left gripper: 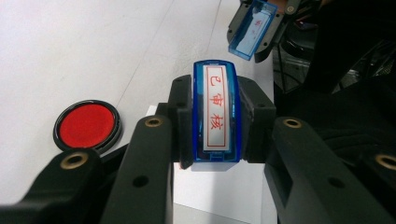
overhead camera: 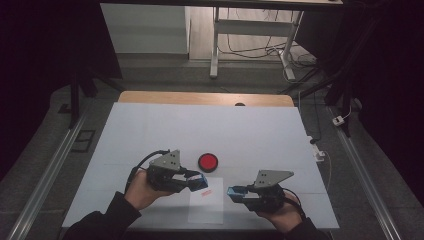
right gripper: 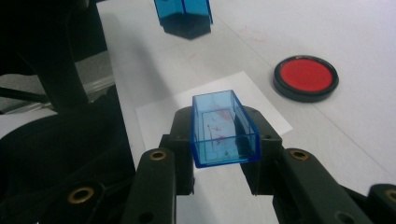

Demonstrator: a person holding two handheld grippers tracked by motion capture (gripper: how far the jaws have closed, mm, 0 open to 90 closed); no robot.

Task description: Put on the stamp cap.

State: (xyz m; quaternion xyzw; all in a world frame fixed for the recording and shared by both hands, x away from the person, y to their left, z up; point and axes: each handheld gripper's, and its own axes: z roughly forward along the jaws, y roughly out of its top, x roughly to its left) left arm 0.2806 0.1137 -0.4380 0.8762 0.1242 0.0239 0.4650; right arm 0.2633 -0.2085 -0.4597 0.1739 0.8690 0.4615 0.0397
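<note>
The left gripper (left gripper: pixel 215 122) clamps the blue stamp (left gripper: pixel 216 112) just above the paper sheet (overhead camera: pixel 206 202); the right gripper (right gripper: pixel 224 135) clamps its clear blue cap (right gripper: pixel 223 129) beside that sheet. The stamp's body is hidden between the pads.

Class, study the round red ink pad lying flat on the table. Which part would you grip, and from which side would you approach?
Grip the ink pad by its black outer rim, coming straight down from above with the jaws spanning opposite sides. It is a low, flat disc lying on the table, so probably only its short rim wall gives purchase, and the red inked face is best left untouched.
</note>
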